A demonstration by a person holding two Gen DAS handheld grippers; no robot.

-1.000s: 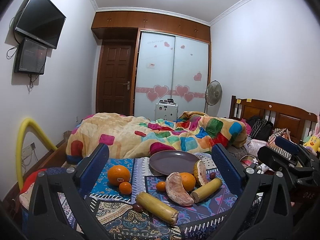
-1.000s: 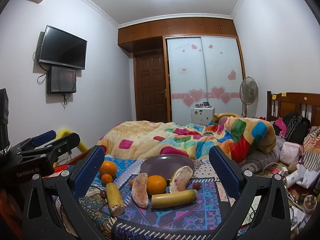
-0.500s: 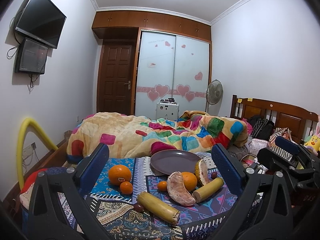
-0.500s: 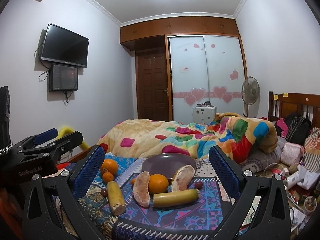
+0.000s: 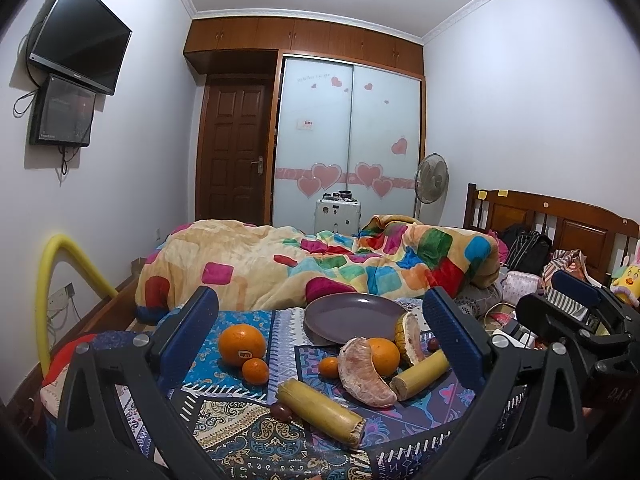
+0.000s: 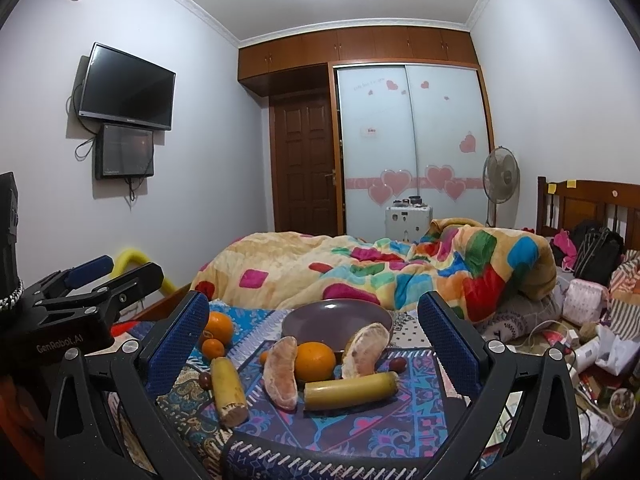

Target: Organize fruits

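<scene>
A patterned cloth (image 6: 352, 424) is spread over the near end of a bed, and the fruit is laid out on it. Behind it a patchwork quilt (image 5: 320, 268) is heaped; further back a wooden door (image 6: 306, 168), a sliding wardrobe (image 6: 412, 140) with heart stickers, a standing fan (image 6: 500, 176) and a wall-mounted television (image 6: 126, 88) can be seen.

A purple plate (image 5: 352, 316) is set at the far side of the cloth, with nothing on it. Two banana pieces are counted: the near banana piece (image 5: 320, 412) lies with its long axis running from far left to near right in the left view, its cut end toward the camera; the second banana piece (image 6: 350, 390) lies nearly crosswise in the right view. Two pomelo segments are seen, one pomelo segment (image 6: 282, 372) beside the middle orange (image 6: 316, 360) and the other pomelo segment (image 6: 366, 348) leaning at the plate's rim. Another large orange (image 5: 241, 344) sits apart to the left with a small tangerine (image 5: 255, 371) touching it; a further tangerine (image 5: 329, 366) is partly hidden. Two or three small dark fruits, possibly dates, are too small to identify.

The left gripper (image 5: 320, 332) and right gripper (image 6: 314, 332) are both held spread wide above the cloth, grasping nothing.
</scene>
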